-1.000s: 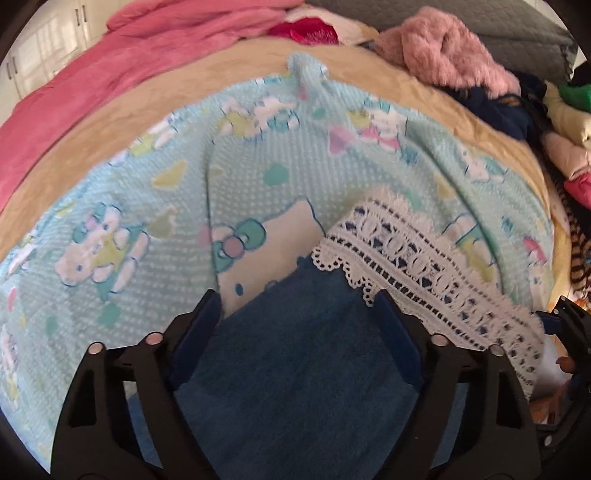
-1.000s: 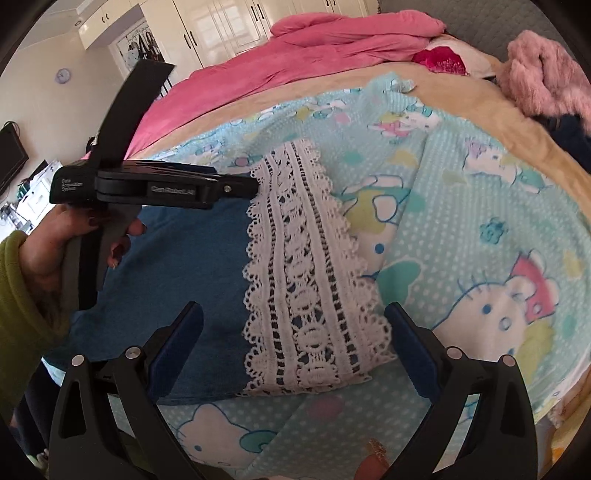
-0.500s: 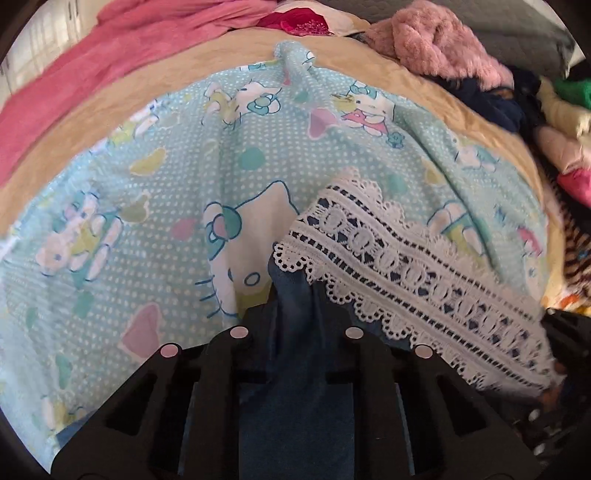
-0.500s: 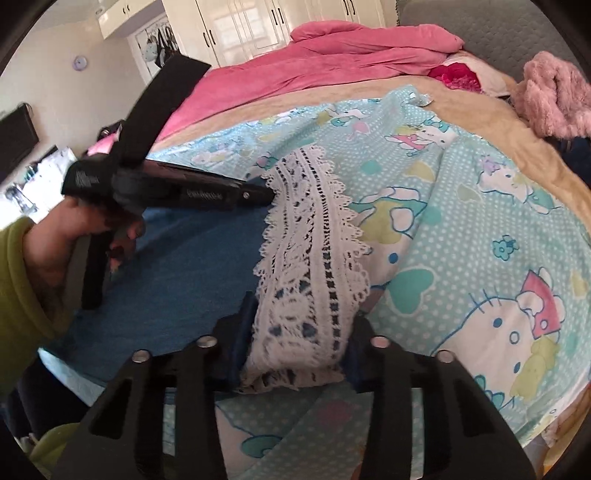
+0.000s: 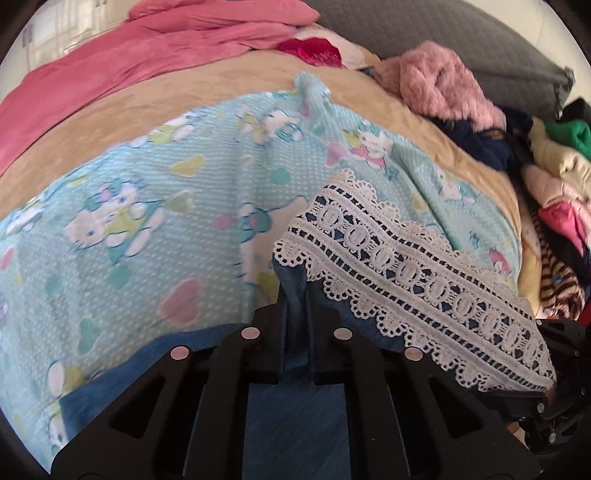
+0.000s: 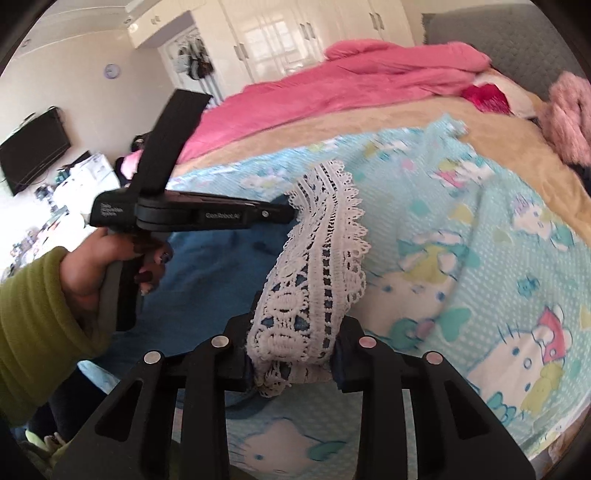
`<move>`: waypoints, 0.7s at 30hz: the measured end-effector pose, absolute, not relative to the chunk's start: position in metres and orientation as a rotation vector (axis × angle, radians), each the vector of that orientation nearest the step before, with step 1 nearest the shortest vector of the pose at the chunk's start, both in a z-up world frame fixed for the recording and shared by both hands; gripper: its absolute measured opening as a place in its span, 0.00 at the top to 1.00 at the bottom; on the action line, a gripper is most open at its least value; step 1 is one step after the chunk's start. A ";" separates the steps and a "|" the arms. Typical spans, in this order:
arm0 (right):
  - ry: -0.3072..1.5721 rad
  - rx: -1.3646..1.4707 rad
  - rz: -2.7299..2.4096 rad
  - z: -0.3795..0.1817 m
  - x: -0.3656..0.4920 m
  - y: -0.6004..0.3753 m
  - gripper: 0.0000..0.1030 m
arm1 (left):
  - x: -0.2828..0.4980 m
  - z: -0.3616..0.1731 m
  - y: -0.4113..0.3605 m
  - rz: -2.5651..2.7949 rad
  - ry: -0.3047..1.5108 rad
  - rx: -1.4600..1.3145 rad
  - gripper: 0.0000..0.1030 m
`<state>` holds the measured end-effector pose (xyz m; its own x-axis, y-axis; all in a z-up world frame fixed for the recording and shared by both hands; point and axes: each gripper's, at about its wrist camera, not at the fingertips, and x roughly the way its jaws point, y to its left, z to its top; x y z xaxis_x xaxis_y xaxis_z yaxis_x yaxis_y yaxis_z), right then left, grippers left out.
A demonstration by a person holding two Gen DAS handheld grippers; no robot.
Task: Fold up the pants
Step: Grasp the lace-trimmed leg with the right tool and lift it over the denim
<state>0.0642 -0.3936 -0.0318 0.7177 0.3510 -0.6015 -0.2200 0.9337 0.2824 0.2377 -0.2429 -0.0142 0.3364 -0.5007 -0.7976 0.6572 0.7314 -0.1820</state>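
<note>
The pants are blue denim (image 5: 295,417) with a wide white lace hem (image 5: 410,280), lying on a light blue cartoon-print blanket (image 5: 155,206). My left gripper (image 5: 295,332) is shut on a pinch of denim just behind the lace, at its left end. My right gripper (image 6: 293,363) is shut on the bunched lace hem (image 6: 314,280) at the other end. The hem hangs lifted between the two grippers. In the right wrist view the left gripper (image 6: 284,216) shows from the side, held by a hand in a green sleeve.
A pink duvet (image 5: 147,48) and tan bedspread (image 5: 122,114) lie beyond the blanket. A pile of clothes (image 5: 546,173) and a fluffy pink garment (image 5: 439,88) sit at the right. A grey headboard (image 5: 461,33) is behind. Wardrobes (image 6: 295,40) and a TV (image 6: 33,155) stand across the room.
Both grippers went from open to shut, the left on the denim, the right on the lace hem. The hem has since risen off the blanket and bunched up.
</note>
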 end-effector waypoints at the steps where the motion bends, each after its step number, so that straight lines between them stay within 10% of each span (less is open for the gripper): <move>1: 0.691 0.187 0.334 -0.027 0.063 -0.388 0.72 | 0.236 -0.011 -0.239 -0.759 0.960 0.175 0.97; 16: 0.726 -0.003 0.573 -0.015 0.080 -0.255 0.72 | 0.229 0.009 -0.115 -0.603 0.908 0.019 0.95; 21: 0.775 -0.060 0.618 -0.025 0.080 -0.219 0.72 | 0.228 0.006 -0.066 -0.522 0.934 -0.058 0.80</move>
<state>0.0803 -0.2190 -0.0251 0.5478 0.4999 -0.6709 -0.5423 0.8227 0.1702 0.2275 -0.0658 0.0059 0.4800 -0.4521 -0.7518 0.4032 0.8748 -0.2686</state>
